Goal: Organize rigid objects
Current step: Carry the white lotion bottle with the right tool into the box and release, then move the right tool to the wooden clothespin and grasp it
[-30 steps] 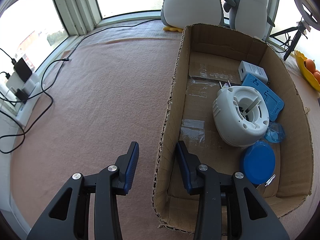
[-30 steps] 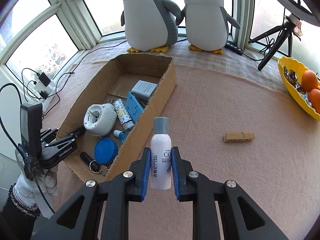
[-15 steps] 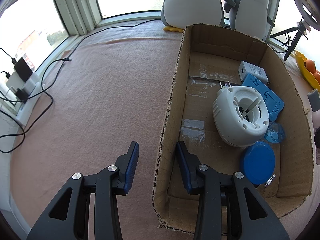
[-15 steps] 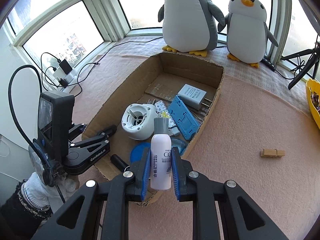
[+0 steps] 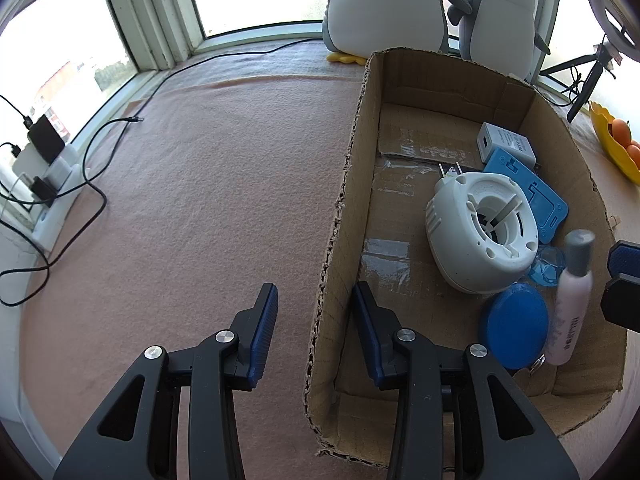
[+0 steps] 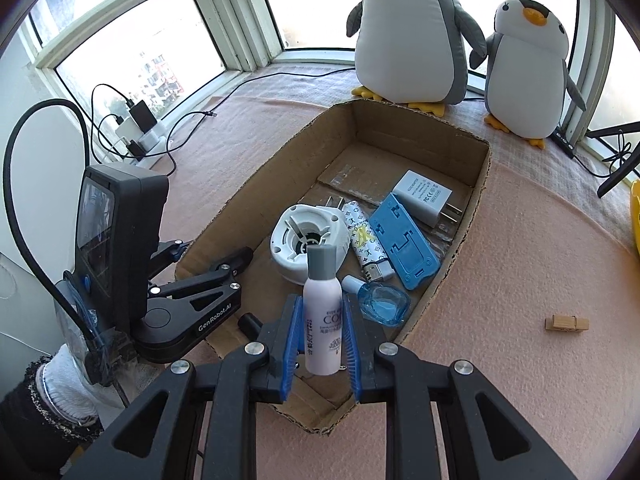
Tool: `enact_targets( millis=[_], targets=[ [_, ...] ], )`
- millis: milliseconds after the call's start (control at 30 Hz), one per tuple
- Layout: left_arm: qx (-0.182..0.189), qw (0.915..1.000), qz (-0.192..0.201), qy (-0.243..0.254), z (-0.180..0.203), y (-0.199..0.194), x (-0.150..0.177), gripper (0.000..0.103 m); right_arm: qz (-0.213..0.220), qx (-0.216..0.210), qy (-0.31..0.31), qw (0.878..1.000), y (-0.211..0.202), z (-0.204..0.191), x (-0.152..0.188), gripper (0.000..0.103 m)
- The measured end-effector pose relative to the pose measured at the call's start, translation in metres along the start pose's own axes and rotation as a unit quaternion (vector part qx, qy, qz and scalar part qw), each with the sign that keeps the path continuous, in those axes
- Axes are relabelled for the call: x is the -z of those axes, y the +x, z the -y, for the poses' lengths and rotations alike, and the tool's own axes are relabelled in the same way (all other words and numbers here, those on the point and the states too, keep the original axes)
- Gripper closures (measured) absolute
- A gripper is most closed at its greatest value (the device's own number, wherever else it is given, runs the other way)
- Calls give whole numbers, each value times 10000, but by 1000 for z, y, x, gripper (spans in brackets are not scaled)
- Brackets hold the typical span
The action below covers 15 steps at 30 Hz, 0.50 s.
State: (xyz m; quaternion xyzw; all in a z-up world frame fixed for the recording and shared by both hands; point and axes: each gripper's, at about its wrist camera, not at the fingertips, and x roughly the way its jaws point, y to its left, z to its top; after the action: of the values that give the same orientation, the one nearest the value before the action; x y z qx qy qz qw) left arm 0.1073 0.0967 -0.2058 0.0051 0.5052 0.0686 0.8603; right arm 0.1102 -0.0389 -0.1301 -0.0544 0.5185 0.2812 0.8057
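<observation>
Right gripper [image 6: 320, 330] over the near end of the open brown cardboard box [image 6: 482, 184], black arms, blue ribbed pads. Jaws are opening; white plastic lotion bottle with grey cap [image 6: 322, 316] is upright between the pads, slim gaps visible on both sides, so pads no longer press it. In the left wrist view the same bottle [image 5: 570, 308] is inside the box at its right wall, cap blurred, bottom next to the round blue lid [image 5: 514, 330].

Left gripper [image 5: 316, 330] straddles the box's left wall: one blue pad outside over the pink felt tabletop [image 5: 208, 200], the other inside the box. Jaws pinch that cardboard wall, at their narrowest. From the right wrist view the left gripper [image 6: 218, 258] is seen at the box's left near corner, held by a hand in a white knit glove [image 6: 68, 380].

Inside the box: white round plastic plug-in device [image 6: 308, 240] mid-floor, patterned white lighter [image 6: 366, 246] beside it, blue flat plastic stand [image 6: 404, 242] tilted next to that, white USB wall charger [image 6: 426, 198] further back, small clear blue bottle [image 6: 380, 300] just right of the lotion bottle.

Outside: wooden clothespin [image 6: 567, 324] on the felt right of the box, well apart. Two plush penguins [image 6: 412, 36] behind the box by the window. Yellow fruit bowl with oranges [image 5: 616, 152] at far right.
</observation>
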Motion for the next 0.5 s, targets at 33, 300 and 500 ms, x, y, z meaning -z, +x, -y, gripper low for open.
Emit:
enact_targets(
  millis=[33,300,500],
  targets=[
    [-1,10000,-1,-2,0,0,0,65,45,26,-3,10000,-1,0,0,69],
    [0,10000,0,-1,0,0,0,65,137,69,87,9998,-7,4,-1,58],
    [2,10000,-1,0,0,0,0,65,139,83,225,9996,-9,10,0,58]
  ],
)
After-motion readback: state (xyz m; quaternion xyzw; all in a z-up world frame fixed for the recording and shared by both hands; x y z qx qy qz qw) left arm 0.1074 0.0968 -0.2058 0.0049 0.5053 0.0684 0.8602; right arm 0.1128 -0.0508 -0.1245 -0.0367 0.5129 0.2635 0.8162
